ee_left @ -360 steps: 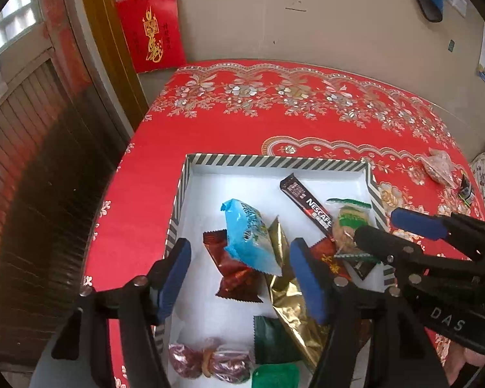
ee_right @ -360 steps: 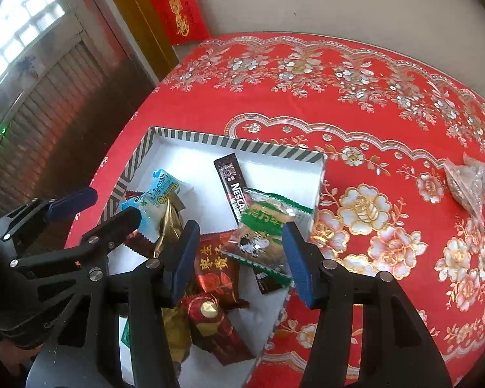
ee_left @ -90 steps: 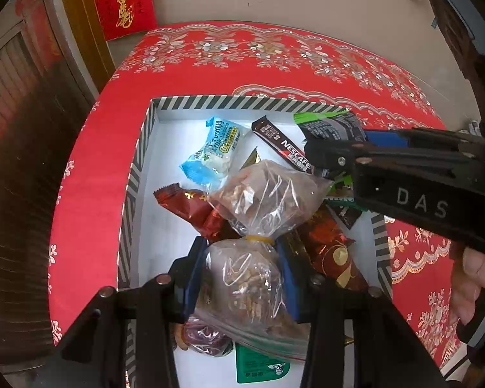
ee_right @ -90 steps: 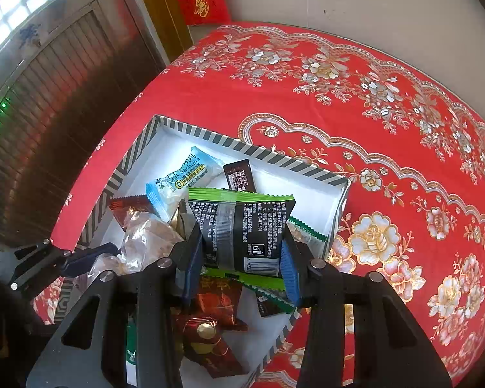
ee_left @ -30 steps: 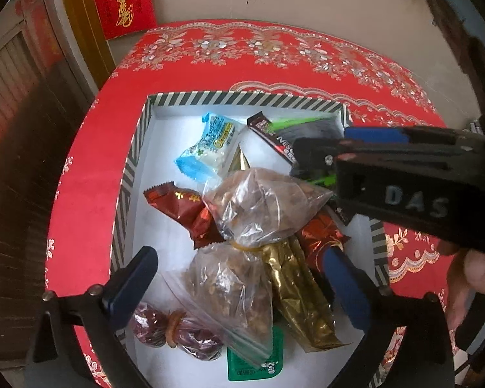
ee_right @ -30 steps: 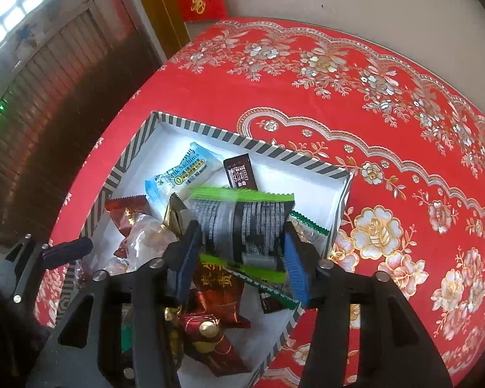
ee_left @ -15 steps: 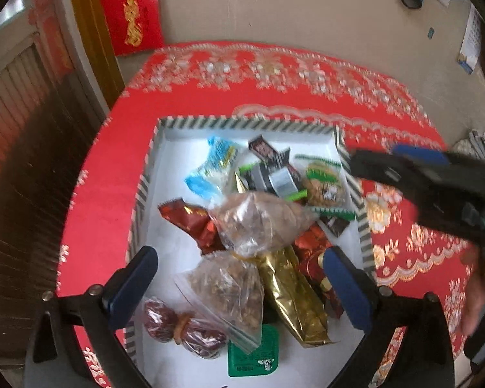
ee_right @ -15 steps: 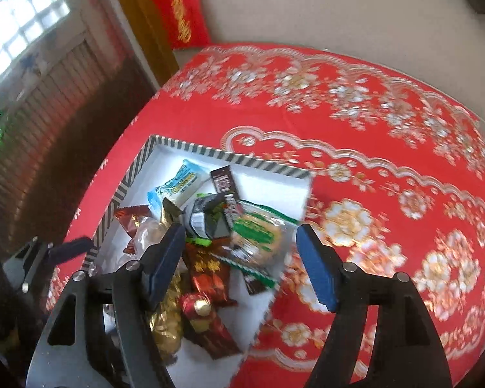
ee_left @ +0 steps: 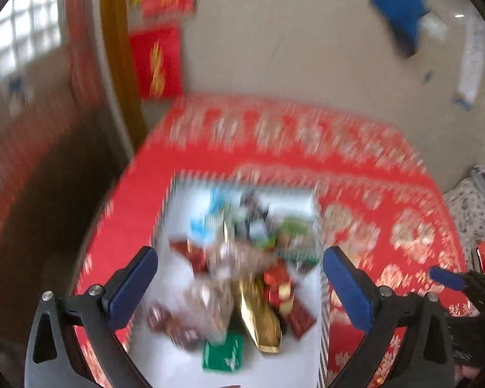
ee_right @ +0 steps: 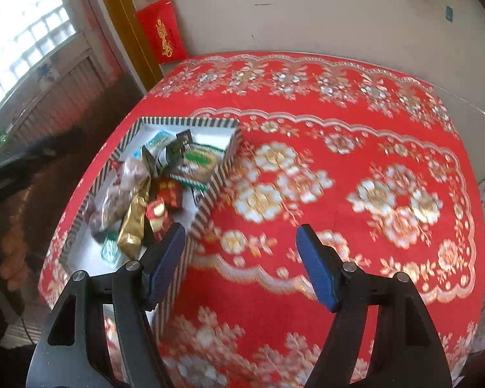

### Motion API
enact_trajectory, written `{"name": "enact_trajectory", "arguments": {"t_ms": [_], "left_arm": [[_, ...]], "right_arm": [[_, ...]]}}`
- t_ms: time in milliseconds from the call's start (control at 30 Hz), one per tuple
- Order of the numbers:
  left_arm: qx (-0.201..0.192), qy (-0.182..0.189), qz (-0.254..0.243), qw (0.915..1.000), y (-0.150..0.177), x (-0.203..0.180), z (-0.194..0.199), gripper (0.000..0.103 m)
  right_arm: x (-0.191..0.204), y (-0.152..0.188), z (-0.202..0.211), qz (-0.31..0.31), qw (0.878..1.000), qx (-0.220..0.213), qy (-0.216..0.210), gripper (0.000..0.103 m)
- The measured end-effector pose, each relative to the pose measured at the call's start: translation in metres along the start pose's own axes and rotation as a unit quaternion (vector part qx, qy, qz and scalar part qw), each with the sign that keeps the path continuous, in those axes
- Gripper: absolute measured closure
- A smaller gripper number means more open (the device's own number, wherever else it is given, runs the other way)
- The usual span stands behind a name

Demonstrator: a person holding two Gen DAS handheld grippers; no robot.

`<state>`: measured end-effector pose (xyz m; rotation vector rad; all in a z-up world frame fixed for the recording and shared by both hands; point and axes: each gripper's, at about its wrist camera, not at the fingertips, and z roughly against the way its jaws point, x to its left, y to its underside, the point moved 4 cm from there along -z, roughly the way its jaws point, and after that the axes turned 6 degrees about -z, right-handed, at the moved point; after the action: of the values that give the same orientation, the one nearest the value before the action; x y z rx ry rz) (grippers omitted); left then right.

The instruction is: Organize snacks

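Red flowery tablecloth (ee_right: pixel 355 168) under my right gripper (ee_right: pixel 241 265), jaws spread, nothing in them. Left gripper (ee_left: pixel 239 287) hangs wide open over the snack-filled striped box (ee_left: pixel 321 294).

The green-and-black packet (ee_right: pixel 177 151) now lies in the box (ee_right: pixel 210 190); the right gripper (ee_right: pixel 241 266), jaws just opened and empty, sits over tablecloth at lower centre.

Daylight from window (ee_right: pixel 32 48) at left; left wrist view heavily motion-blurred, right wrist mostly sharp; fisheye bends edges, dark corners.
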<state>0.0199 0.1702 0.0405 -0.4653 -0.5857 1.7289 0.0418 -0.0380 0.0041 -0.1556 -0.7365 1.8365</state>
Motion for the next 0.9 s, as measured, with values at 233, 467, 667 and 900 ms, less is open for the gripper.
{"name": "enact_trajectory", "arguments": {"t_ms": [233,467,667,900], "left_arm": [[0.057,-0.083,0.023,0.9947,0.030,-0.010,-0.004,0.000],[0.058,-0.092,0.035,0.9935,0.036,-0.028,0.006,0.000],[0.050,-0.078,0.066,0.9936,0.041,-0.036,0.008,0.000],[0.040,-0.073,0.078,0.9934,0.049,-0.044,0.011,0.000]], "right_arm": [[-0.020,0.019,0.026,0.023,1.000,-0.012,-0.014,0.031],[-0.037,0.032,0.033,0.037,0.999,-0.005,-0.036,0.031],[-0.046,0.037,0.038,0.054,0.998,-0.006,-0.041,0.031],[-0.061,0.043,0.040,0.057,0.997,0.001,-0.044,0.031]]}}
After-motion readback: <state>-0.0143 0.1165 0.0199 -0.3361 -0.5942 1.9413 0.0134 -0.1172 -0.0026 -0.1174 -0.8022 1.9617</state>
